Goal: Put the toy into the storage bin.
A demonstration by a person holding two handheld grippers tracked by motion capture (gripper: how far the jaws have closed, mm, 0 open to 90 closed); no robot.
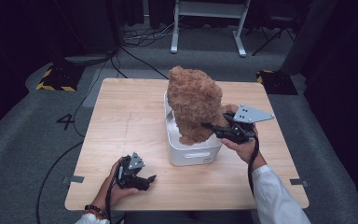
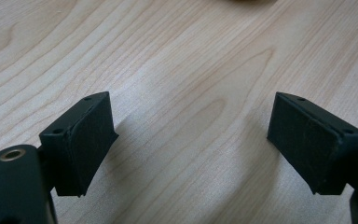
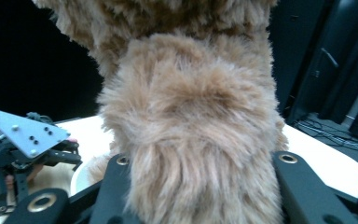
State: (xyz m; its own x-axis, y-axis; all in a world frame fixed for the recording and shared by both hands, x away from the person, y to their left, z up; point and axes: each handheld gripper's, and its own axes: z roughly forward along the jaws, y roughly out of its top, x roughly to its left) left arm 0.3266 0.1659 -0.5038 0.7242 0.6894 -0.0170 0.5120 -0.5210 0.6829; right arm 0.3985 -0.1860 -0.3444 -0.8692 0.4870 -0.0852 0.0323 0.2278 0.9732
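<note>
Both grippers work over a pale wooden tabletop (image 1: 121, 116). Nearest, at the front edge towards the left corner, the left gripper (image 1: 150, 178) rests low on the wood in the person's left hand (image 1: 114, 189), whose wrist wears a dark bead bracelet (image 1: 93, 210). Its body lies nearly level and points along the front edge towards the right. In the left gripper view its two black pads (image 2: 86, 140) stand wide apart with only bare wood grain between them, so this gripper is spread and holds nothing.

Farther in, right of the tabletop's middle, the person's right hand (image 1: 242, 148) comes up from a white sleeve (image 1: 277, 198) near the front right corner. The forearm slants inward and away from the front edge, and the hand holds the right gripper (image 1: 207, 125) raised off the wood, its grey three-cornered plate (image 1: 253, 114) on top, its jaws pointing left. These jaws are pinching a brown plush teddy bear (image 1: 195, 105); in the right gripper view a thick furry limb of the bear (image 3: 191, 154) sits squeezed between the two black jaw arms, with the rest of the body rising above it.

From above, the bear stands upright over a white plastic bin (image 1: 191, 151) that sits at the middle of the tabletop. Its lower part hangs within the bin's opening, and its bulk towers above the rim towards the far edge. Whether the bear touches the bin's floor cannot be told. The left gripper is well apart from bear and bin.
</note>
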